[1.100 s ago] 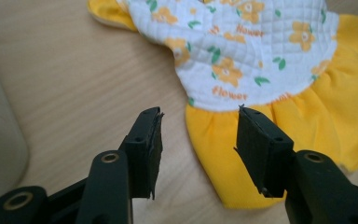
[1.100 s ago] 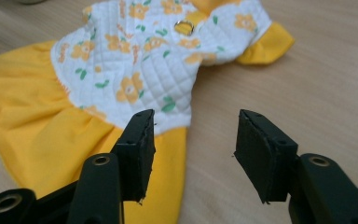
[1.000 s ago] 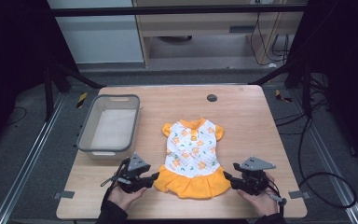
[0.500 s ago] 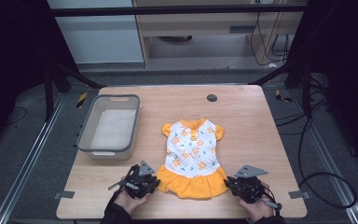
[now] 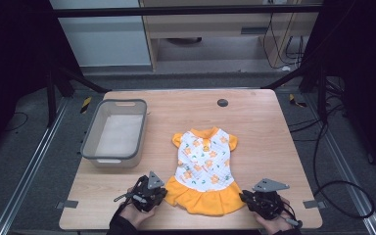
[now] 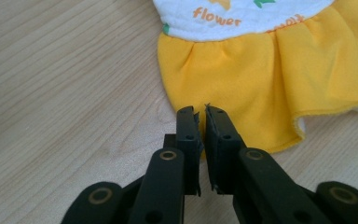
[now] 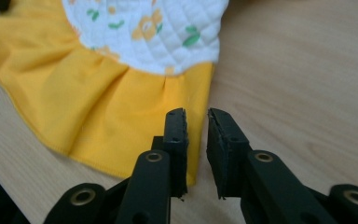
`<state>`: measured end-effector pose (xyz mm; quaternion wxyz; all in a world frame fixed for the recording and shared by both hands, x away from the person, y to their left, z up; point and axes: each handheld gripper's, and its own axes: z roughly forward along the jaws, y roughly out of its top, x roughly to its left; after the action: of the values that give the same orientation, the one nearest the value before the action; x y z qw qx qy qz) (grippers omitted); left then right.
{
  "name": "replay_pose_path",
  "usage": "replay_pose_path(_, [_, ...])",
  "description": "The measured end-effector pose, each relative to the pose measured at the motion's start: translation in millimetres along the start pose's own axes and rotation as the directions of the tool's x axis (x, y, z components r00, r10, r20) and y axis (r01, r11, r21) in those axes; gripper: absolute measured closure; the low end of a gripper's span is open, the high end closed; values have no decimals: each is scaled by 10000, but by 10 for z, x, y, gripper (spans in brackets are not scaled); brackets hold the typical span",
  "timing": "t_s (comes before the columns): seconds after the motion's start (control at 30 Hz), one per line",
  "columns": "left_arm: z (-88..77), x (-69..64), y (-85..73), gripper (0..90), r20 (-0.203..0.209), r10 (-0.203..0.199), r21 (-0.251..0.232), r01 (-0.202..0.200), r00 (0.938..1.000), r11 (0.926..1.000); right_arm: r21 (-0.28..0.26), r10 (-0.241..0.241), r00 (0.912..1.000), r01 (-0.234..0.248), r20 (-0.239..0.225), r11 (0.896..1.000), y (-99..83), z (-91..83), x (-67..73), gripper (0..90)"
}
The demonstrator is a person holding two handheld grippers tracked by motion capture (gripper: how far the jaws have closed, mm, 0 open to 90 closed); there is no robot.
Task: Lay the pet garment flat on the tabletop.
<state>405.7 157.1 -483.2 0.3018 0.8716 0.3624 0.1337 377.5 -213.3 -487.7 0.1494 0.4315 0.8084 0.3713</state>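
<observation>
My left gripper [image 6: 201, 114] clamps the dress [image 5: 206, 169] hem's left corner; right gripper [image 7: 196, 116] jaws slightly apart, straddling the right edge.

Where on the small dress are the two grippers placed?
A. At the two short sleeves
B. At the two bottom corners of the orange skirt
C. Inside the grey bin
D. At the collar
B: the left gripper and the right gripper each sit at a lower corner of the dress's orange skirt.

Lab: metal frame [image 5: 73, 81] round wooden table [image 5: 254, 122], floor cables [image 5: 323, 161].
</observation>
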Motion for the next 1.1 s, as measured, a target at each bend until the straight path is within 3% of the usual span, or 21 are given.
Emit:
replay_pose_path(0.17, [-117, 43, 66, 713, -18, -116, -873, 114, 9999, 9961, -907, -66, 9999, 74, 87, 9959, 133, -35, -49, 792])
replay_pose_path(0.27, [-184, 135, 174, 700, 106, -452, -1641, 463, 9989, 9854, -1409, -52, 10000, 51, -2, 9900, 254, -21, -73, 835])
replay_pose_path(0.37, [-203, 210, 312, 736, 18, -526, -2051, 518, 9986, 9774, -1592, -204, 9998, 200, -8, 9870, 360, 27, -79, 876])
replay_pose_path(0.47, [-161, 269, 469, 805, 109, -903, -2338, 903, 9959, 9681, -1621, -117, 9997, 83, -203, 9867, 454, 122, -90, 896])
replay_pose_path(0.57, [-64, 258, 613, 859, 103, -954, -2447, 950, 9954, 9649, -1576, -139, 9997, 105, -203, 9874, 555, 246, -96, 899])
replay_pose_path(0.67, [120, 212, 768, 882, 154, -974, -2364, 982, 9951, 9667, -1525, -131, 9996, 89, -260, 9883, 651, 383, -93, 899])
replay_pose_path(0.8, [478, 124, 925, 871, 141, -737, -1817, 751, 9972, 9805, -1244, -177, 9996, 149, -216, 9921, 720, 598, -75, 890])
replay_pose_path(0.93, [745, 73, 928, 853, -100, -532, -1035, 519, 9985, 9933, -483, -262, 9994, 274, 247, 9985, 684, 738, -85, 872])
replay_pose_path(1.1, [746, 114, 881, 839, -125, -740, -936, 726, 9972, 9930, 69, -248, 9984, 244, 504, 9997, 617, 820, -131, 873])
